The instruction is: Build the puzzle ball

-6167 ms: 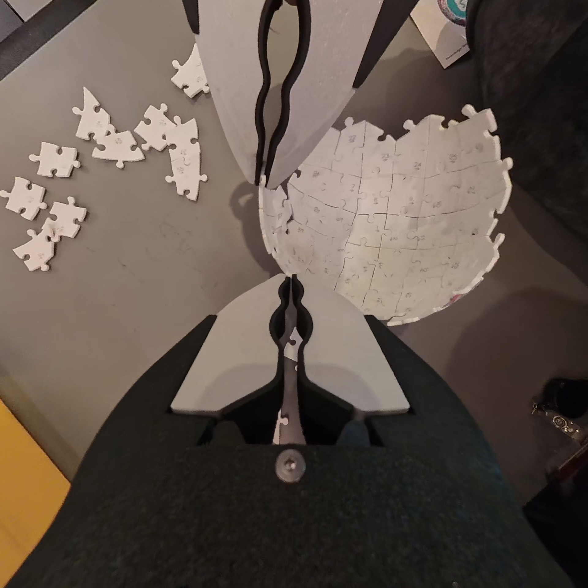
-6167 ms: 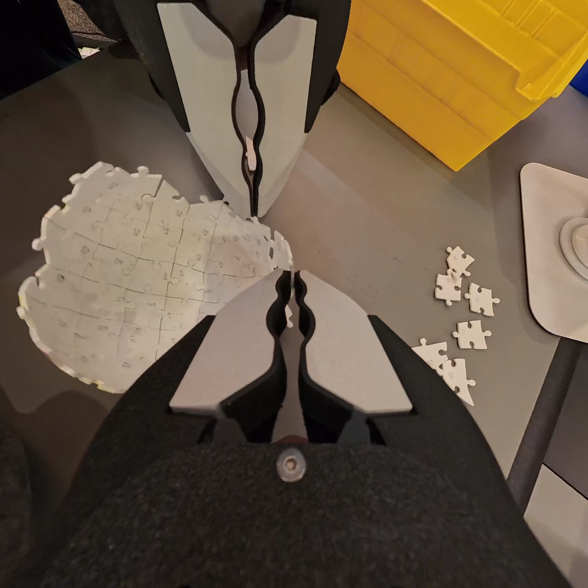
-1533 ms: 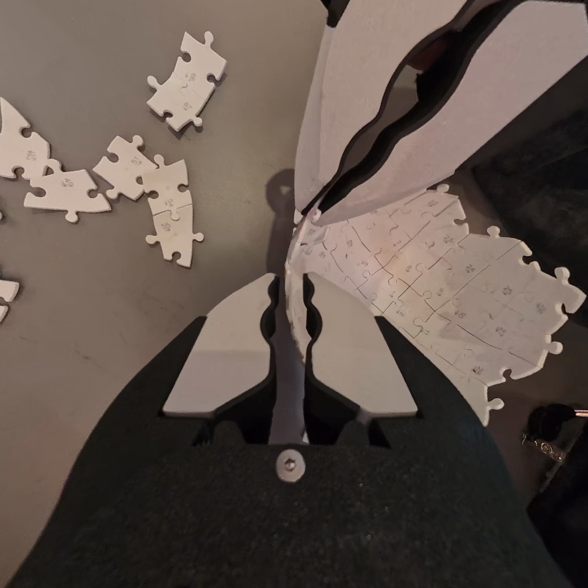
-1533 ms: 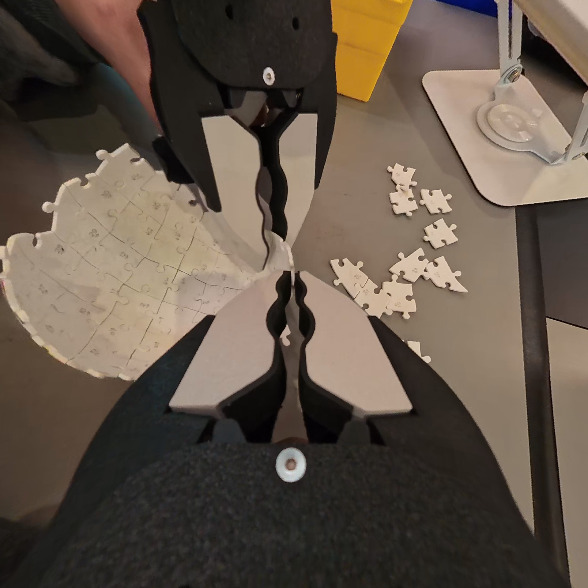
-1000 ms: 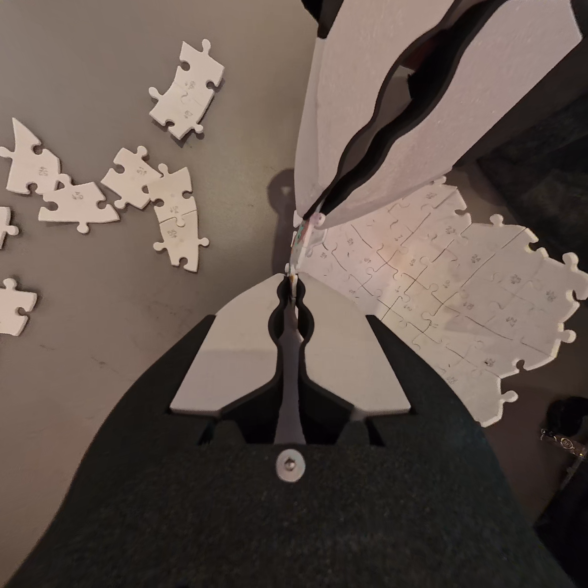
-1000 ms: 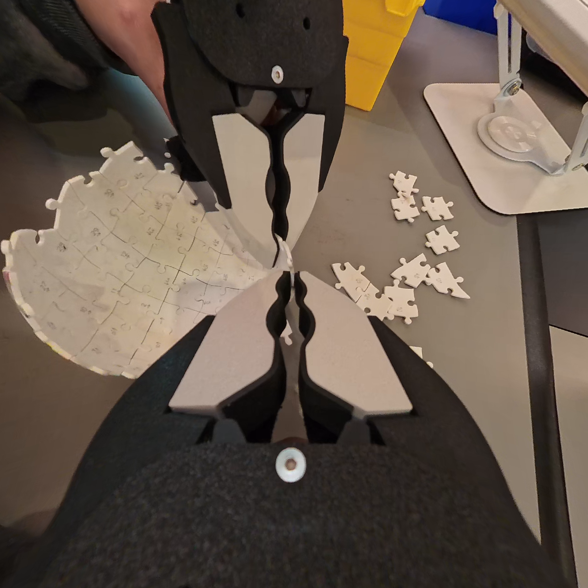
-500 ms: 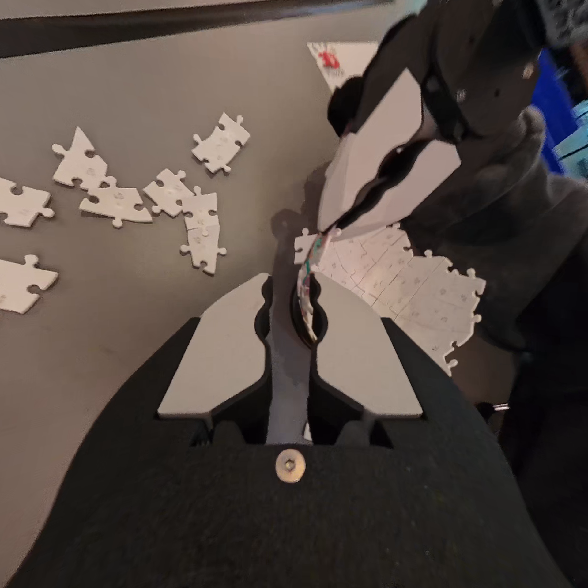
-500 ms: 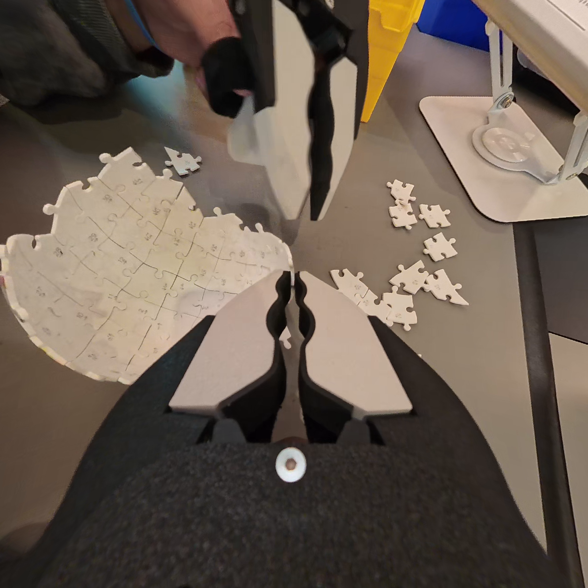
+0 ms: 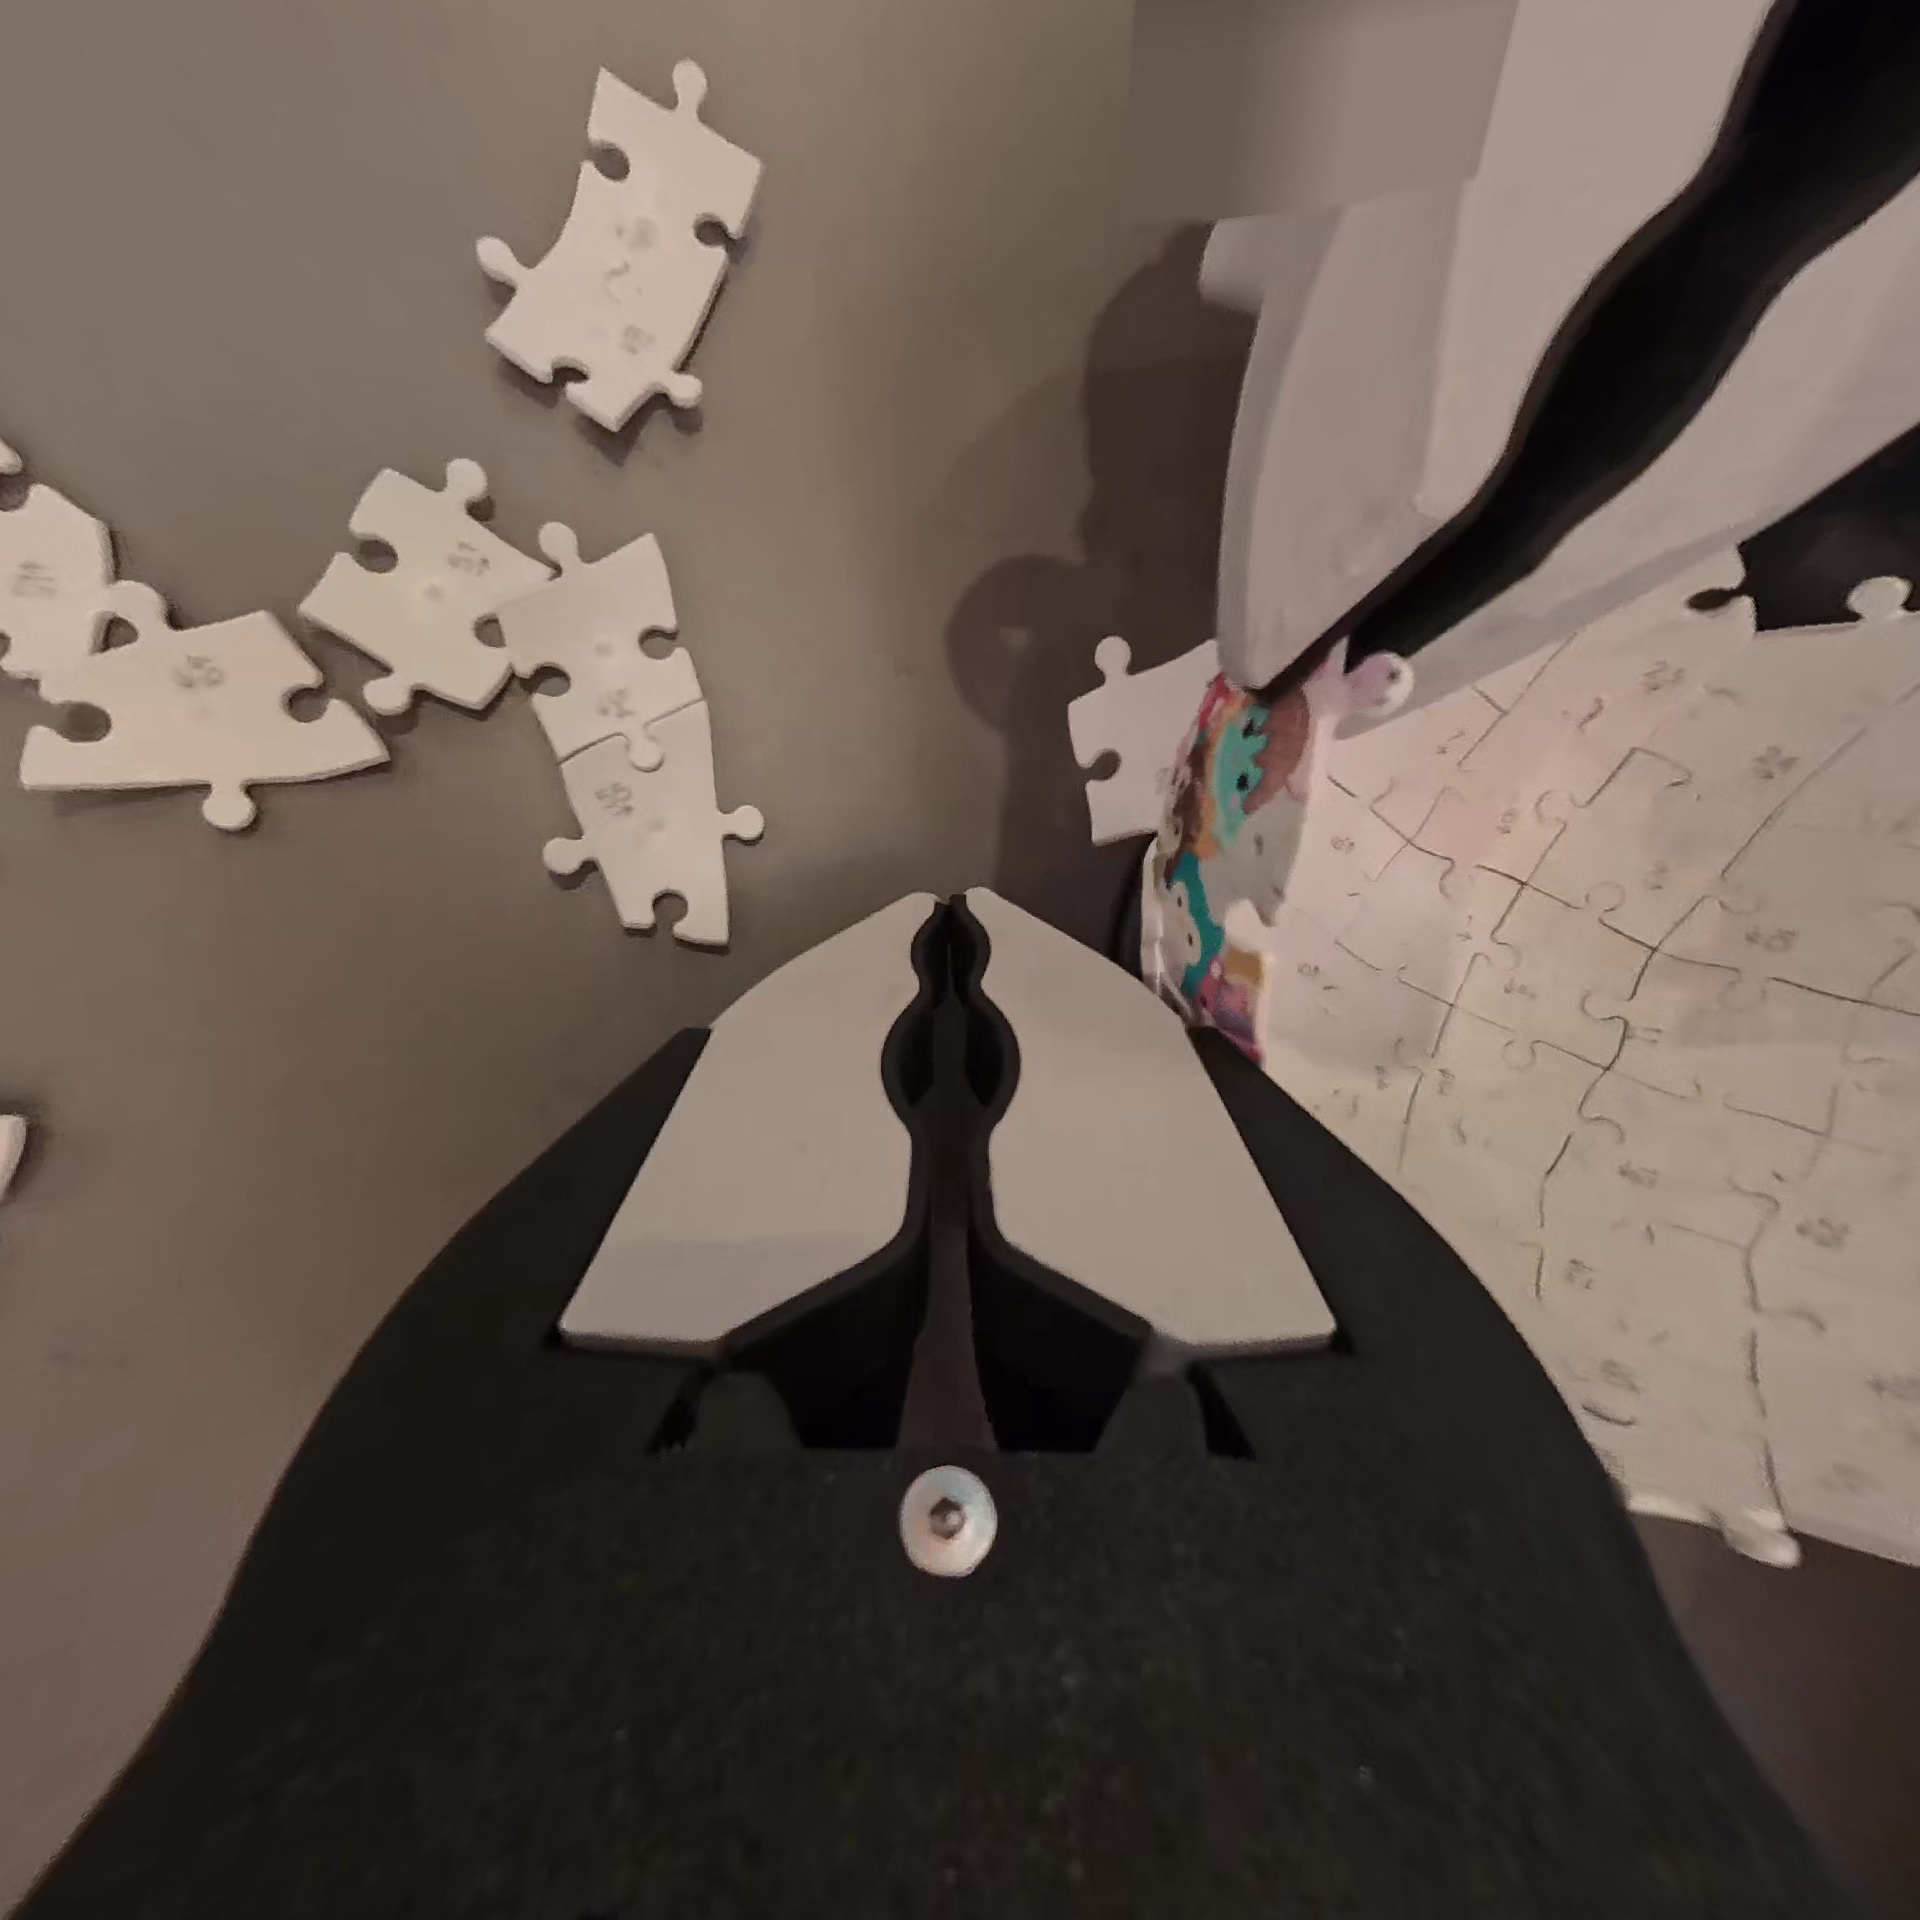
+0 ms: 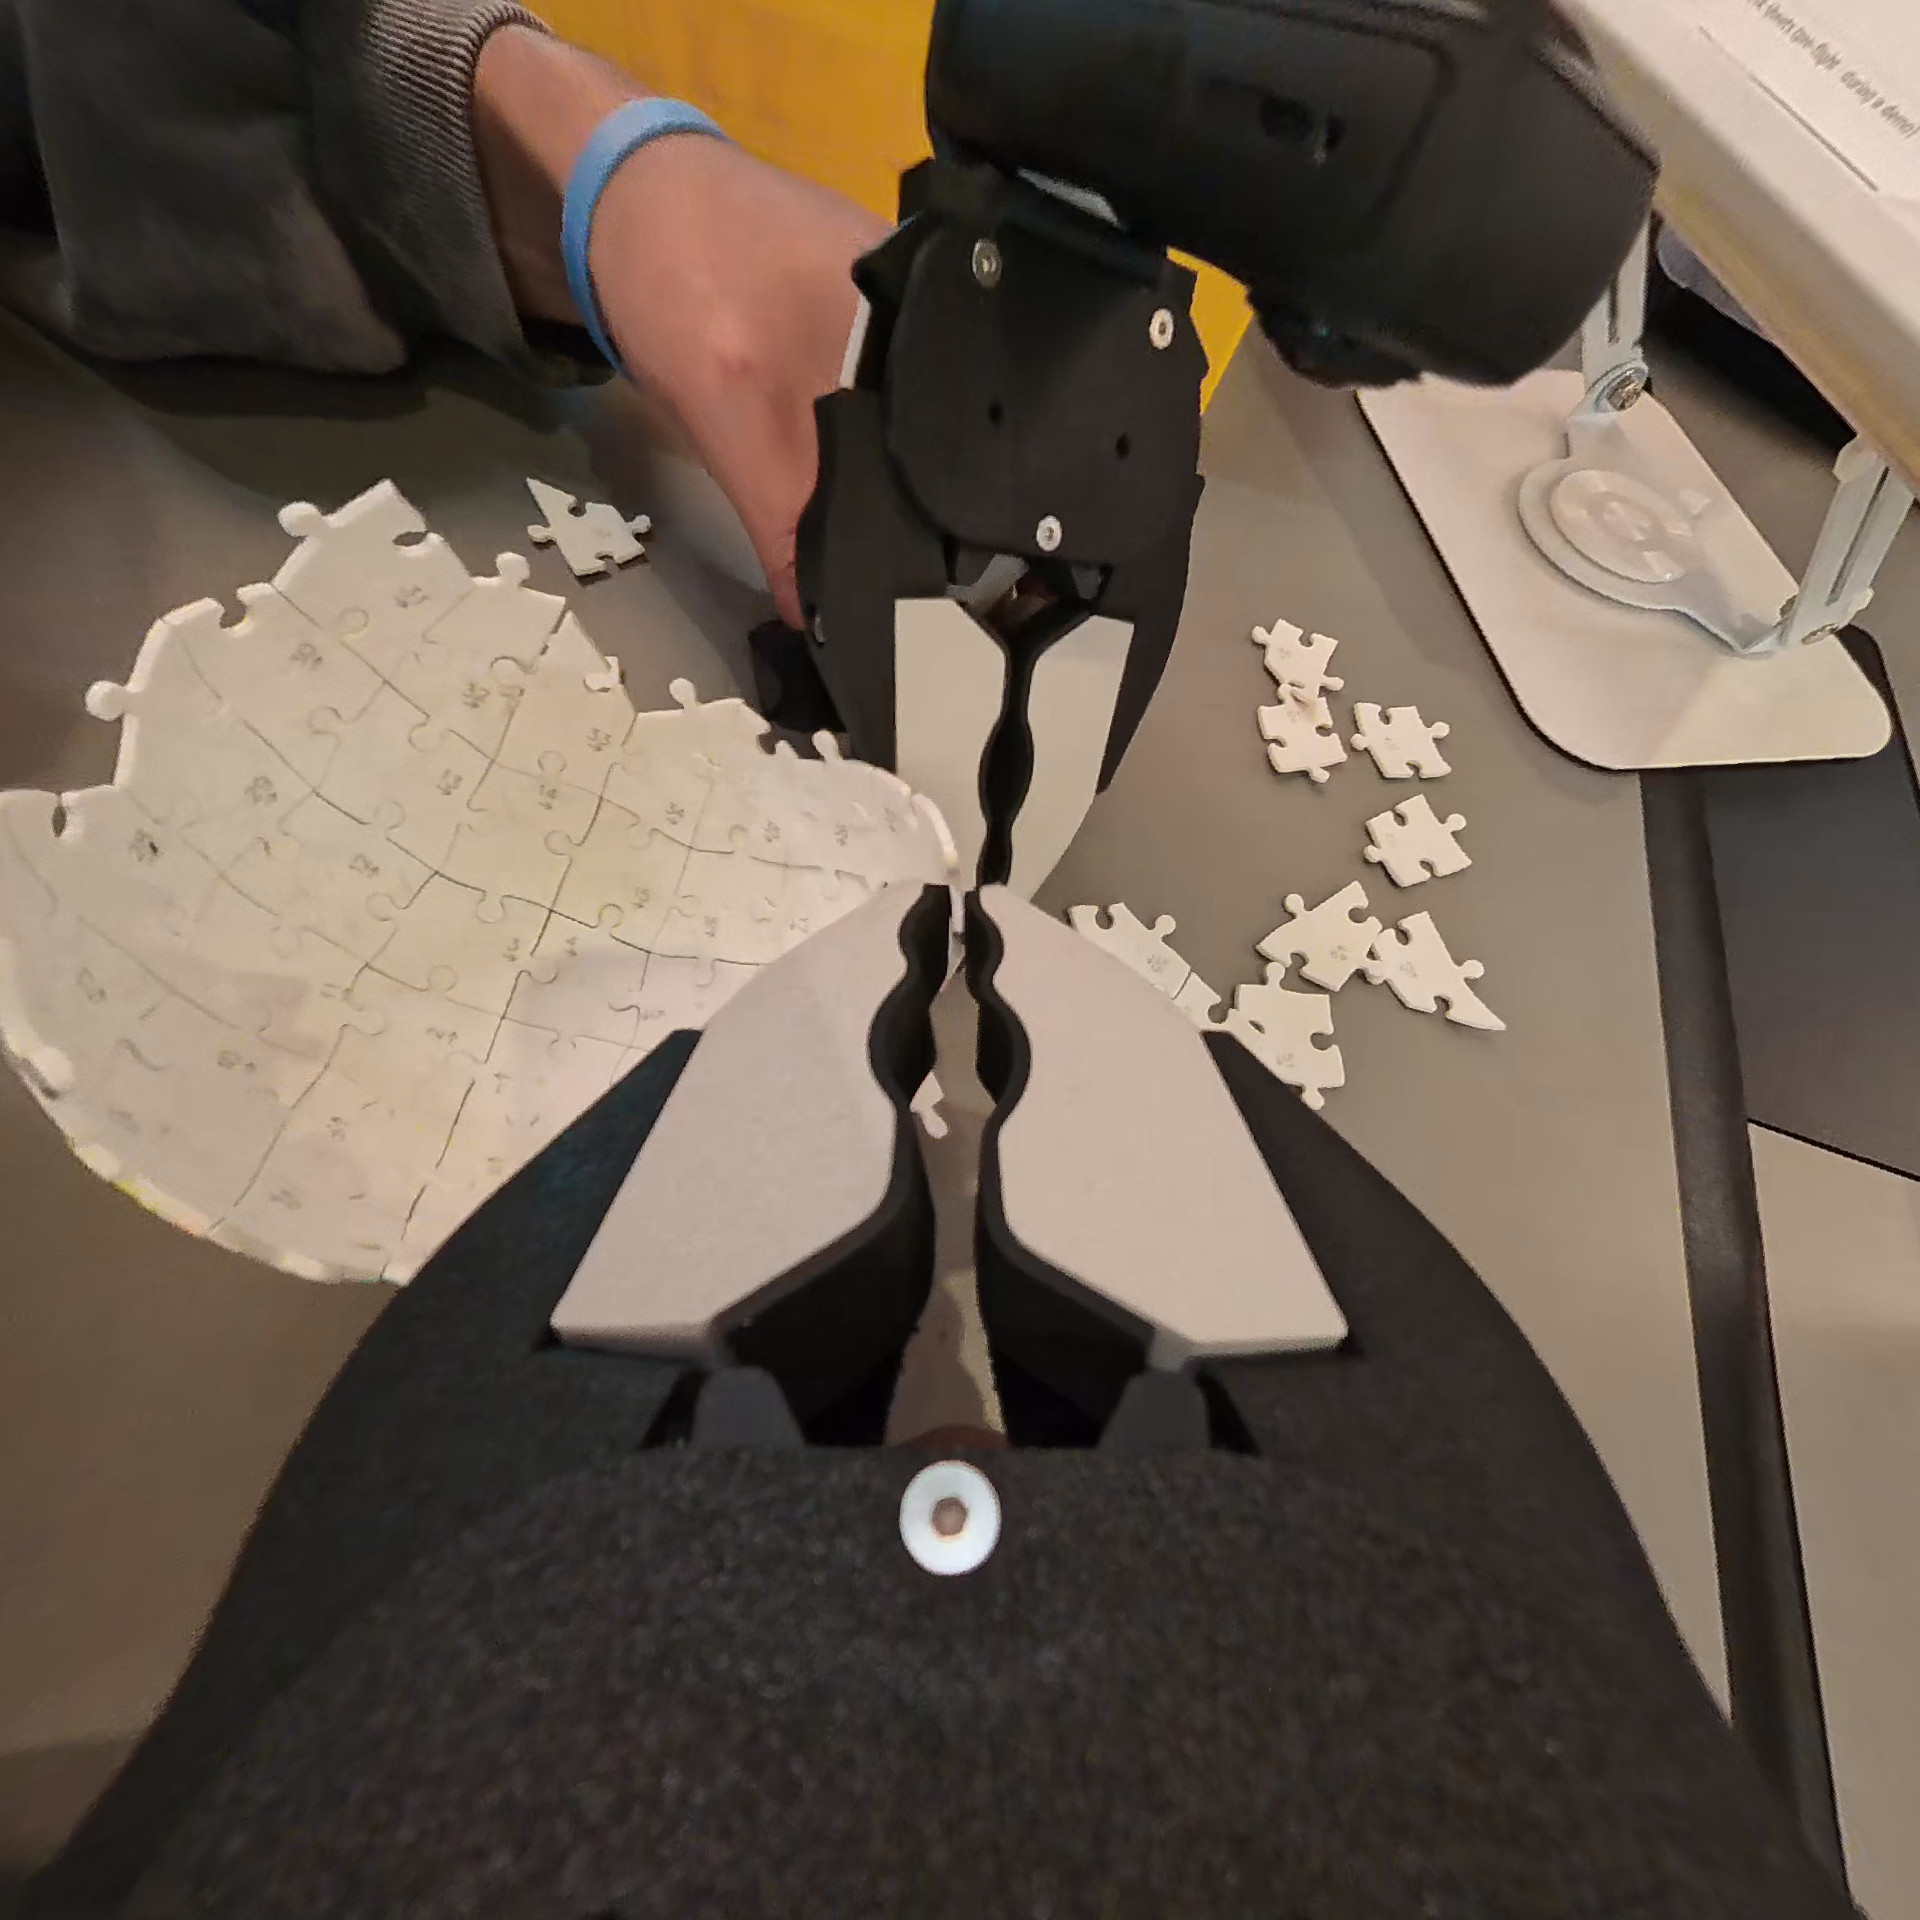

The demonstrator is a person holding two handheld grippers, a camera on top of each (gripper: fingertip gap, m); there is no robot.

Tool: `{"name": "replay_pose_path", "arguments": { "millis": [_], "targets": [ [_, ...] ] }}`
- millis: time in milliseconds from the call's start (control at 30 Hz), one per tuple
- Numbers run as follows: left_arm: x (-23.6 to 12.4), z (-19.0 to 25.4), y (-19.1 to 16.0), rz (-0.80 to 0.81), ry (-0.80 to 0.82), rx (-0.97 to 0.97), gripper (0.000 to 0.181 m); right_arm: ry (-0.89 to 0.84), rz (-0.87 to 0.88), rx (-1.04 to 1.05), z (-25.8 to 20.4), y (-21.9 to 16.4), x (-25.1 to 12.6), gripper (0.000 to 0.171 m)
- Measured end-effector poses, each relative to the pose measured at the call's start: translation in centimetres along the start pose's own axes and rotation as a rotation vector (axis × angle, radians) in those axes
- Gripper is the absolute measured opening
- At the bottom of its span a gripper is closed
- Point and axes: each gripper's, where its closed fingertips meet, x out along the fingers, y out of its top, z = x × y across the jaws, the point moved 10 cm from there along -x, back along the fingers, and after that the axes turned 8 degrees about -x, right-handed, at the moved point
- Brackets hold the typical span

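Note:
The half-built puzzle ball (image 10: 395, 914) is a white shell of joined pieces lying on the grey table; its coloured outer side shows in the left wrist view (image 9: 1226, 821). My right gripper (image 10: 961, 899) is shut on the shell's near rim; it comes in at the top right of the left wrist view (image 9: 1320, 675). My left gripper (image 9: 951, 906) is shut and empty, just left of that rim. In the right wrist view it (image 10: 997, 847) points at me, tips almost touching mine. Loose white pieces (image 9: 623, 249) (image 10: 1320, 935) lie beside the shell.
A hand with a blue wristband (image 10: 717, 312) holds the left gripper. A yellow bin (image 10: 790, 94) stands behind it. A white stand base (image 10: 1621, 623) sits at the back right, and a dark table edge (image 10: 1714, 1143) runs down the right. One loose piece (image 10: 587, 532) lies behind the shell. Across from one pair of fingers to the other is roughly 7 centimeters. Left tips and right tips are each some 20 centimeters from the loose piece (image 10: 587, 532).
My left gripper let go of the shell's rim, opened and pulled back, then came close again and shut empty beside the rim. My right gripper kept its hold.

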Motion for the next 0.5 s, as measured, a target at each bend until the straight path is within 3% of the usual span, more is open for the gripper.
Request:
{"name": "replay_pose_path", "arguments": {
  "millis": [500],
  "targets": [
    [-0.33,-0.68,-0.38,0.004,-0.045,-0.045,0.0,-0.038,0.028,-0.062,-0.21,-0.1,0.32,0.002]
  ]
}}
